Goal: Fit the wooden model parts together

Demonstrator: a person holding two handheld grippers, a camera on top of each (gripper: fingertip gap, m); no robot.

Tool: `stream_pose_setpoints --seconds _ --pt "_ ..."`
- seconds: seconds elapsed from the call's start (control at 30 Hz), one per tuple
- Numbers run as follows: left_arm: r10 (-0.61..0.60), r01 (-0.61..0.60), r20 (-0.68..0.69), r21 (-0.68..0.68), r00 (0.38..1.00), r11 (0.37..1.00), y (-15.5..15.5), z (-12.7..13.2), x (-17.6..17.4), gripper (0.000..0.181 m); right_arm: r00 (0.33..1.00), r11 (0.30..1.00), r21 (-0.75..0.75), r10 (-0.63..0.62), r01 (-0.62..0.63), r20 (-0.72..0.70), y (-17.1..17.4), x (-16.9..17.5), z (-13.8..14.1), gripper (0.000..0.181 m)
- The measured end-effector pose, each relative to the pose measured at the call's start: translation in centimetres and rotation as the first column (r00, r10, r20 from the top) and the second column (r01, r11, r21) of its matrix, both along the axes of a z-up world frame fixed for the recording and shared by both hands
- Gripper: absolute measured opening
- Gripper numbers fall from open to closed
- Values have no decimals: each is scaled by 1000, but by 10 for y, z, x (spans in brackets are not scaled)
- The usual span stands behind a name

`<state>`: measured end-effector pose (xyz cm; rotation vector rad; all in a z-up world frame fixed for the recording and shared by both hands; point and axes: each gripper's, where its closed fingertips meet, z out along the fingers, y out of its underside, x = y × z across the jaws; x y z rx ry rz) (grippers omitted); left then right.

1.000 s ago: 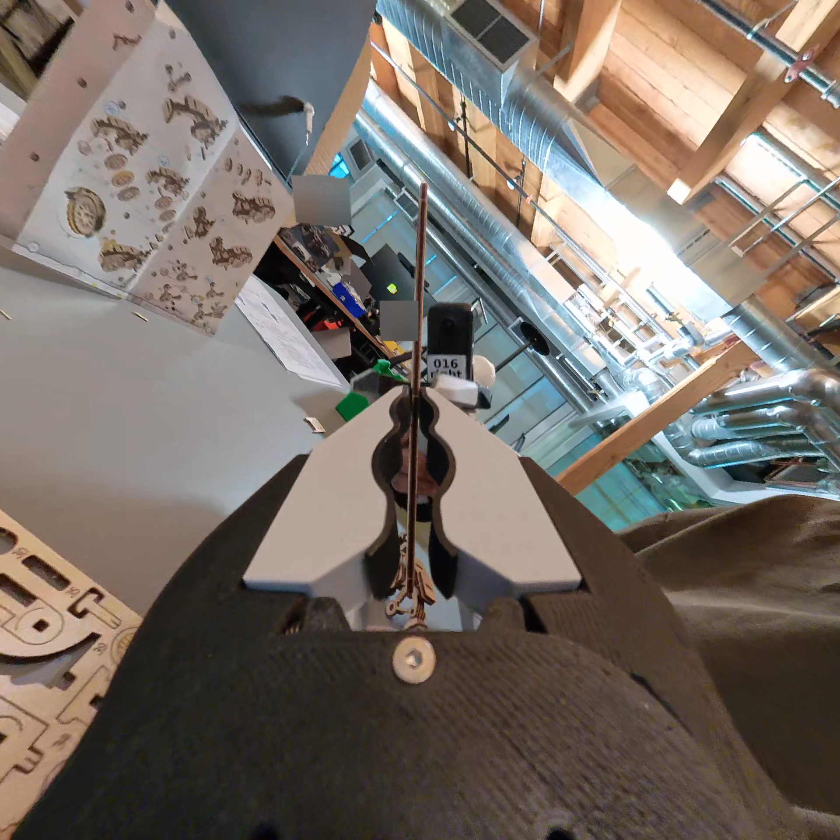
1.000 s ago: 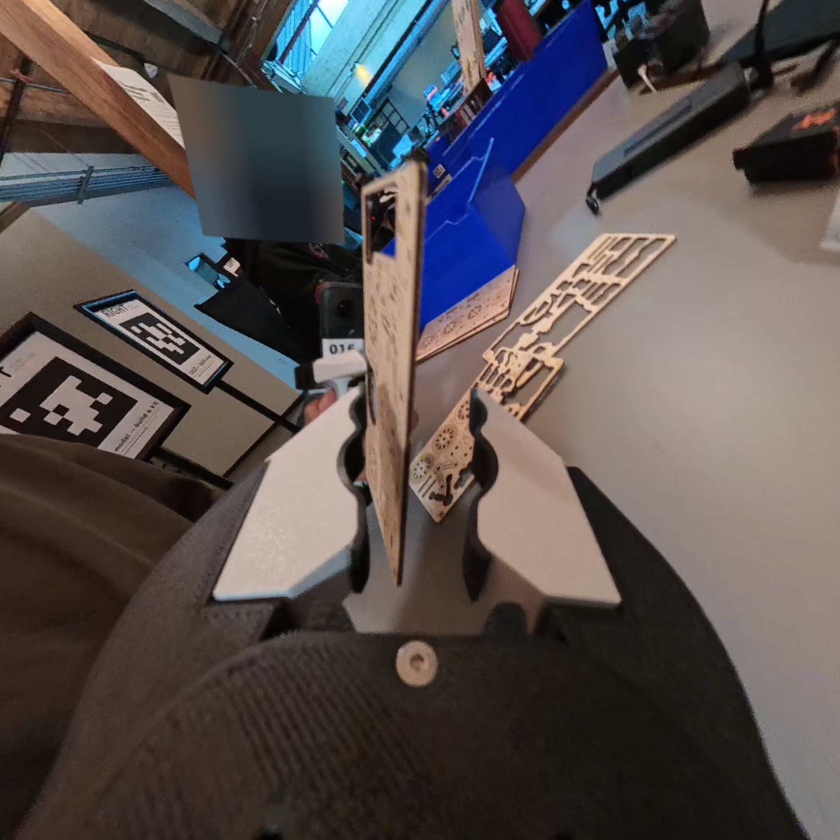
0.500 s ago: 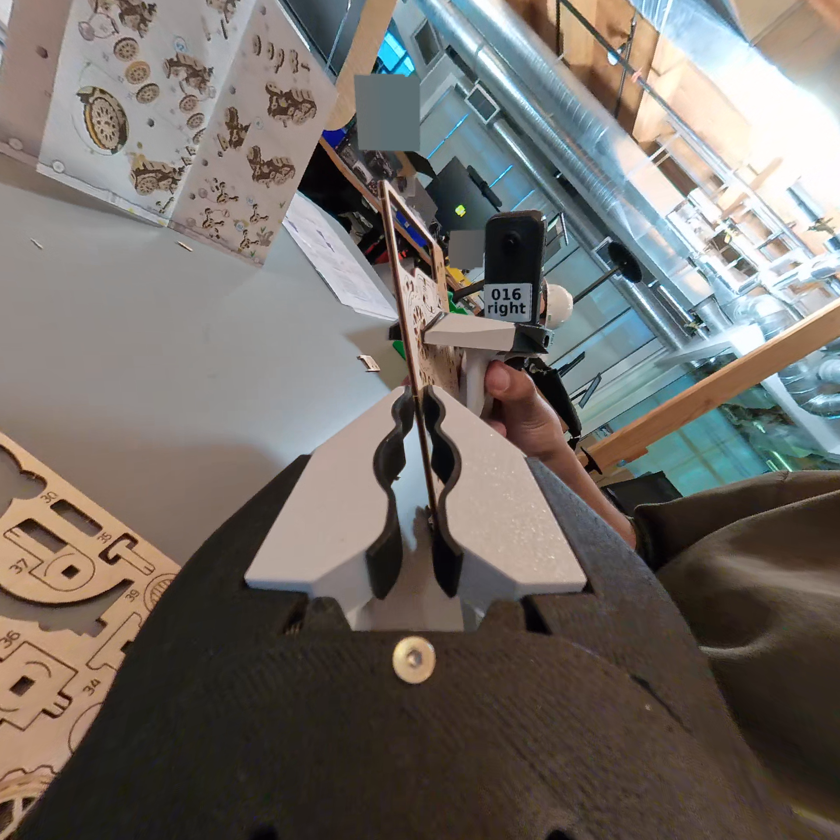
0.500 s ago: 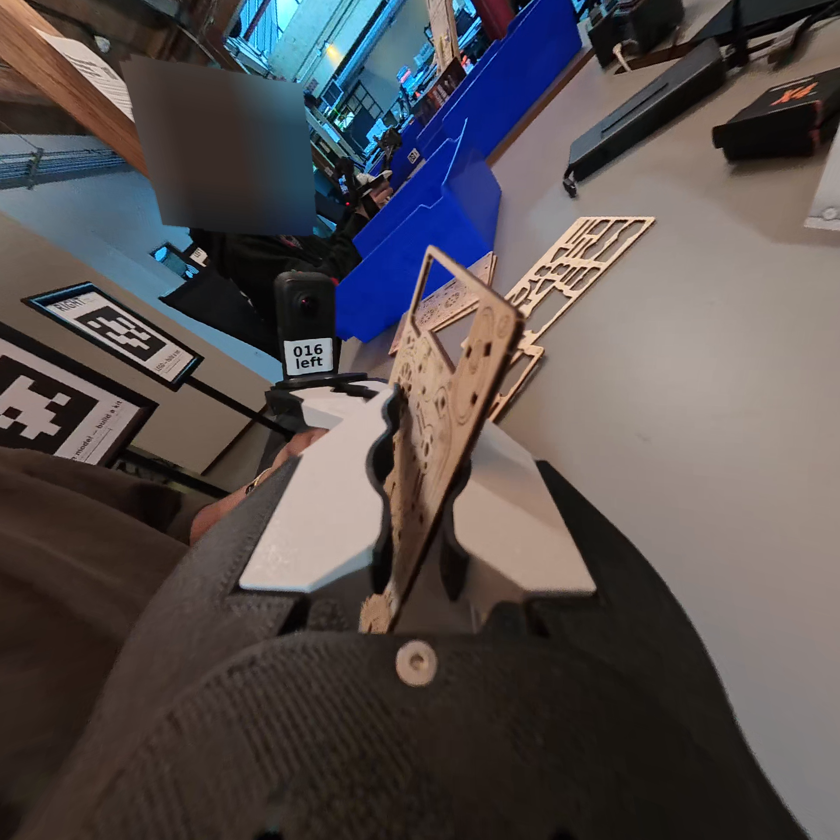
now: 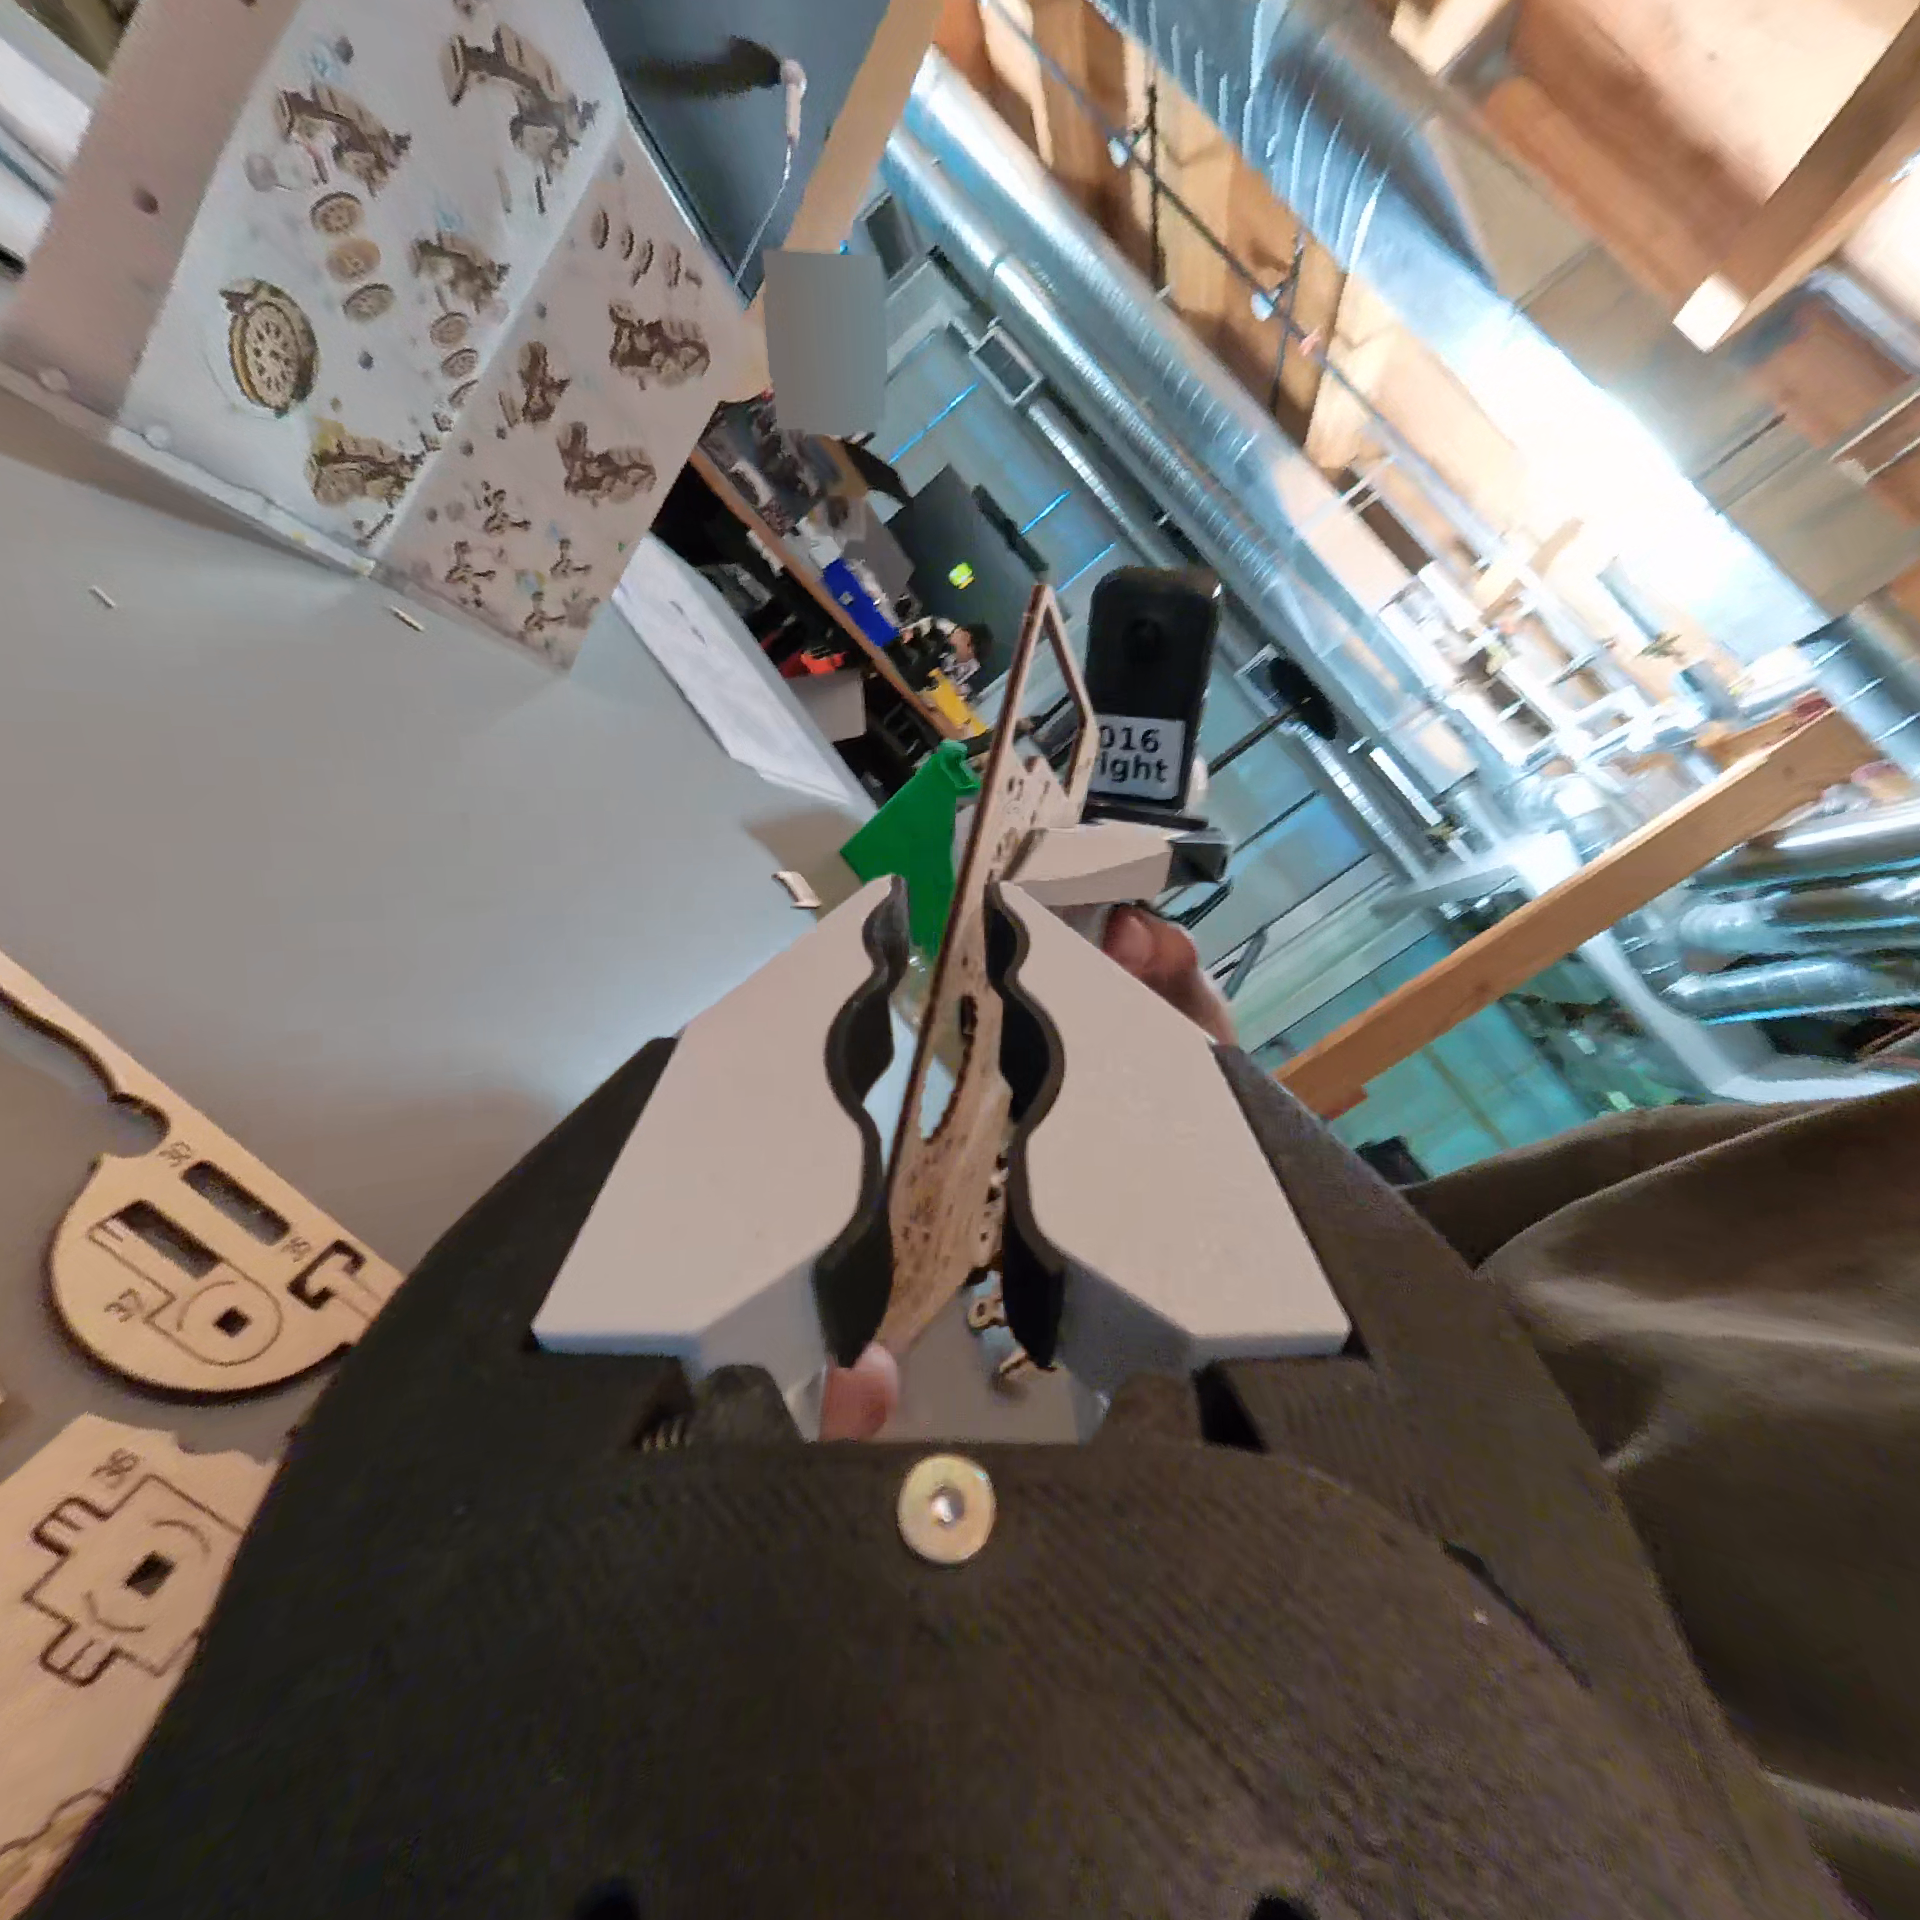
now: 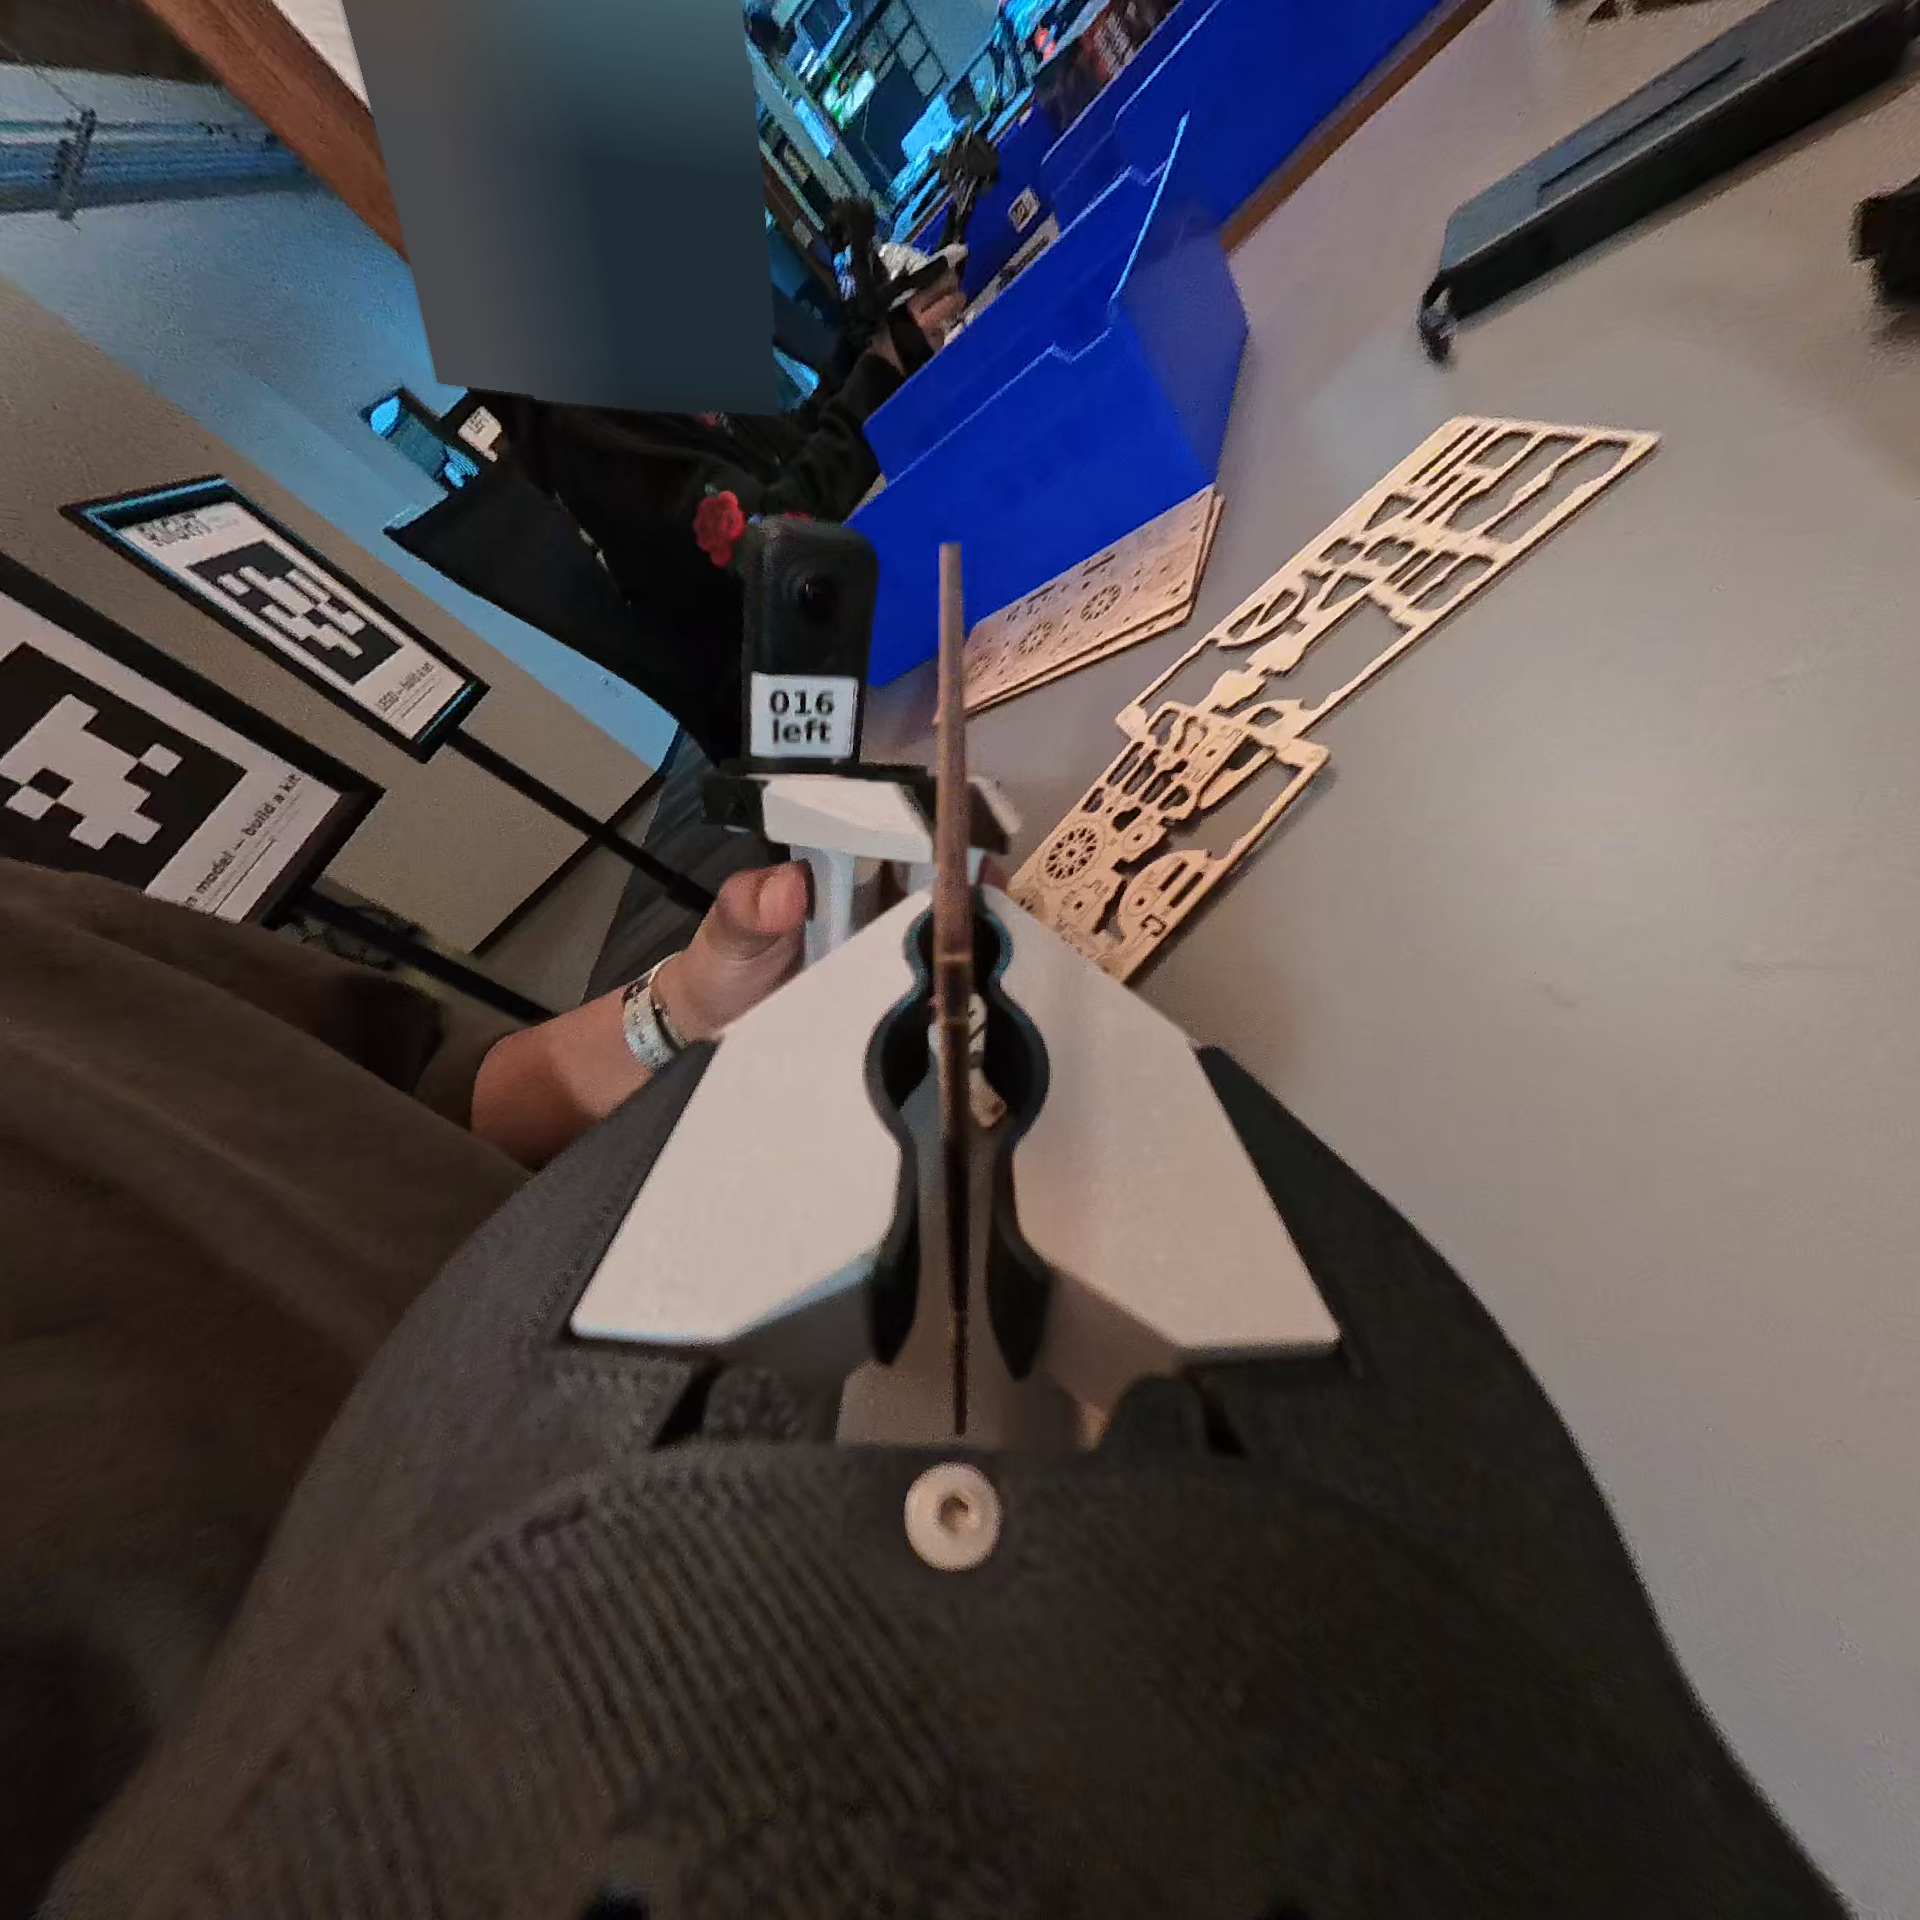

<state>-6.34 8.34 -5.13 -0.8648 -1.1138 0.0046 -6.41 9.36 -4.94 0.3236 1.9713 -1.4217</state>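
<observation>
The wooden sheet (image 6: 951,914), loose half a second ago, is now pinched edge-on at frame centre by the right tongs (image 6: 951,935). Within the left tongs (image 5: 940,935), which are spread, it leans slanted, so the handover seems complete.

Bare table (image 6: 1558,935) lies open right of the cut-out sheets (image 6: 1351,582); blue bins (image 6: 1049,468) block beyond.

Grey table (image 6: 1558,935) with wooden part sheets (image 6: 1382,551), blue bin (image 6: 1049,457), instruction booklet (image 5: 416,281).
</observation>
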Motion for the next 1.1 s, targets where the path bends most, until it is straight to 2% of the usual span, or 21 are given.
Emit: stream_pose_setpoints --seconds 0.07,0.13,0.2,0.3,0.53,0.77,1.1 --pt "-11 11 -4 -73 1000 997 6 -2 0 20 999 999 14 34 -34 11 -2 8 -3 0" --pt "-29 27 -17 -112 999 993 11 -2 2 10 999 998 41 45 -45 10 -4 12 -9 1" --pt "-36 35 -6 -135 999 990 11 -4 2 7 999 998 47 51 -51 8 -3 12 -10 3" --pt "-19 17 -12 -135 1000 991 7 -2 2 4 999 999 18 26 -27 19 0 4 -6 8" --pt "-12 14 13 -106 1000 994 5 -7 0 6 999 999 18 34 -34 -1 8 -2 -7 1" --pt "52 -45 26 -227 998 973 5 -14 -3 8 1000 999 34 11 -10 -17 8 -4 -12 1" --pt "124 -103 67 -261 990 960 3 -19 -6 10 999 999 43 -13 14 -33 7 -6 -17 1"
